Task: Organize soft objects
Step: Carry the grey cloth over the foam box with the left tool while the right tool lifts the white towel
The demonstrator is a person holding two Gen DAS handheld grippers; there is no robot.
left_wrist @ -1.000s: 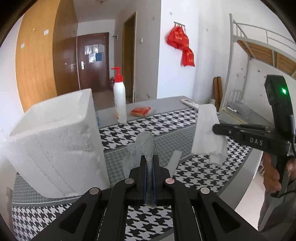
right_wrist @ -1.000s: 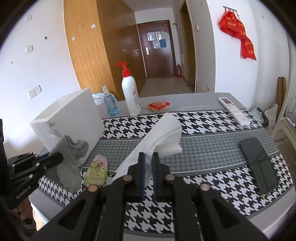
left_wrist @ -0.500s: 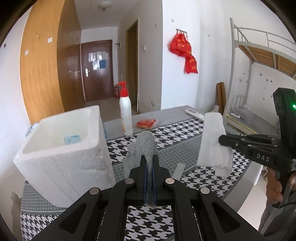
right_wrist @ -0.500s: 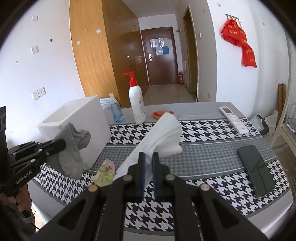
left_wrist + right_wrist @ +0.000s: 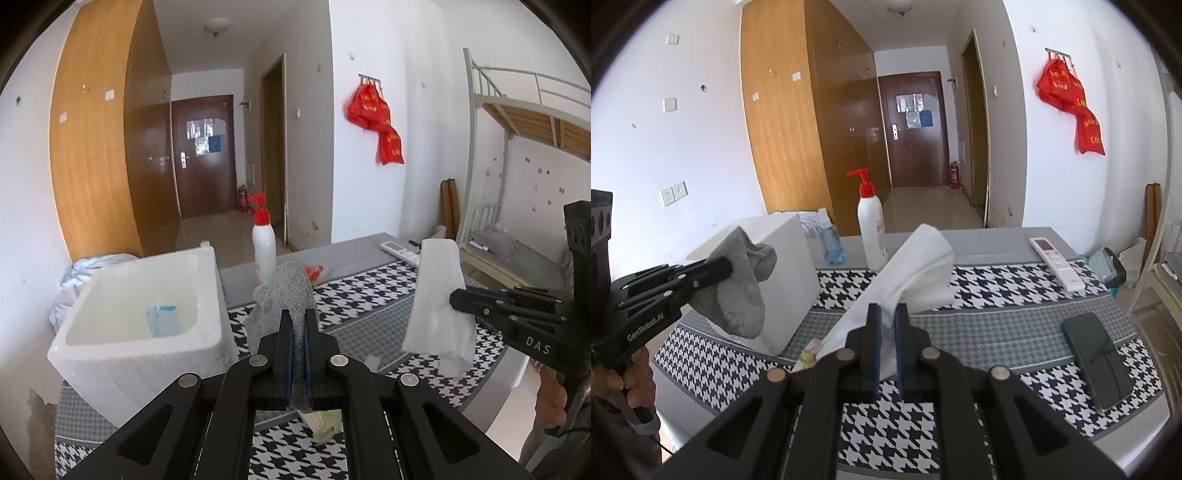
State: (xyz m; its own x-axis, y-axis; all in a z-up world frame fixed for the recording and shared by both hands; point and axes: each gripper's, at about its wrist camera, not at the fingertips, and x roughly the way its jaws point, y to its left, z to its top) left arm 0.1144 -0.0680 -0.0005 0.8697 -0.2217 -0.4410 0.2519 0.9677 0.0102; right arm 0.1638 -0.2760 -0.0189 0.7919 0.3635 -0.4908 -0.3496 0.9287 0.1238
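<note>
While both tools are lifted above the table, the left gripper [image 5: 299,325] pinches the grey sock [image 5: 293,291] – the foam box [image 5: 207,291] lies just to its left, nearer than to the right gripper [image 5: 886,321], which clamps the white tissue [image 5: 916,262].

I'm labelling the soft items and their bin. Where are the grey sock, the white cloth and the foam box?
grey sock [image 5: 738,295], right wrist view, hanging middle.
white cloth [image 5: 437,299], left wrist view, middle of the drape.
foam box [image 5: 147,354], left wrist view, front wall.
</note>
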